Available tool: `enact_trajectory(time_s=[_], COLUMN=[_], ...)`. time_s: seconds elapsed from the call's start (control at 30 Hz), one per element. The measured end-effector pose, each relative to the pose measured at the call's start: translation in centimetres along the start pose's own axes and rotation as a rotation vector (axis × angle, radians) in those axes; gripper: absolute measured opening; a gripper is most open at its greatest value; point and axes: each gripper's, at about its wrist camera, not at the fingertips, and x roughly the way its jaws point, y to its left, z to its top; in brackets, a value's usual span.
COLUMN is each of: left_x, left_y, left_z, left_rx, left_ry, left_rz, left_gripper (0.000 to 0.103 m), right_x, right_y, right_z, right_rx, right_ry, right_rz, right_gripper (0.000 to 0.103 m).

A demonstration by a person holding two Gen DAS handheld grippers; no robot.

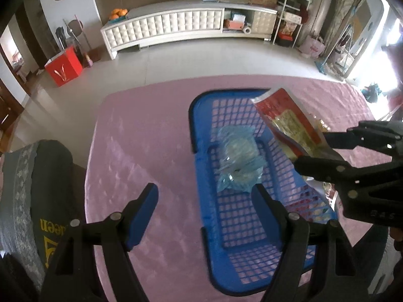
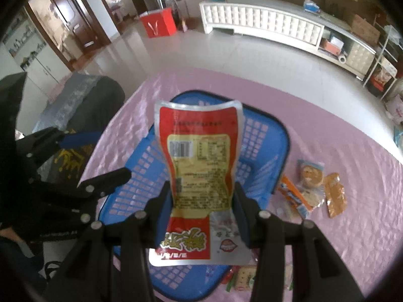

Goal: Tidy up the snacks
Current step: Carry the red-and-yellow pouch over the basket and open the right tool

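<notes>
Red snack pouch [image 2: 199,166]: clamped in right tool [image 2: 201,216], long axis forward, directly above blue basket [image 2: 274,136]; left tool [image 1: 204,216] wide open, empty.

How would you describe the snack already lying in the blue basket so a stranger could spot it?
On the pink tablecloth stands a blue plastic basket. On its grid floor, near the middle, lies a clear bluish wrapped snack. Unlike the red and yellow pouch held above in the right tool, it is see-through and crumpled.
</notes>
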Motion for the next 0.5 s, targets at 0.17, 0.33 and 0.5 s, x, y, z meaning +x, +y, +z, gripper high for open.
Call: enact_trajectory(time_s=[0.17, 0.33, 0.5], left_x=[1.4, 1.6, 1.8], left_y=[1.3, 2.1, 2.0], left_z=[-0.3, -0.6, -0.6], left_rx=[-0.015, -0.031, -0.041], left_ry=[0.013, 0.011, 0.007], left_rz=[-0.007, -0.034, -0.051], left_gripper=[0.075, 0.075, 0.075], right_x=[2.8, 4.6, 5.5], right_y=[1.5, 1.7, 1.9], right_z=[0.5, 0.3, 0.2], right_rx=[-0.050, -0.063, -0.092], right_ry=[0.067, 0.120, 0.135], right_rz=[-0.080, -0.104, -0.172], right_gripper=[0.050, 0.050, 0.064])
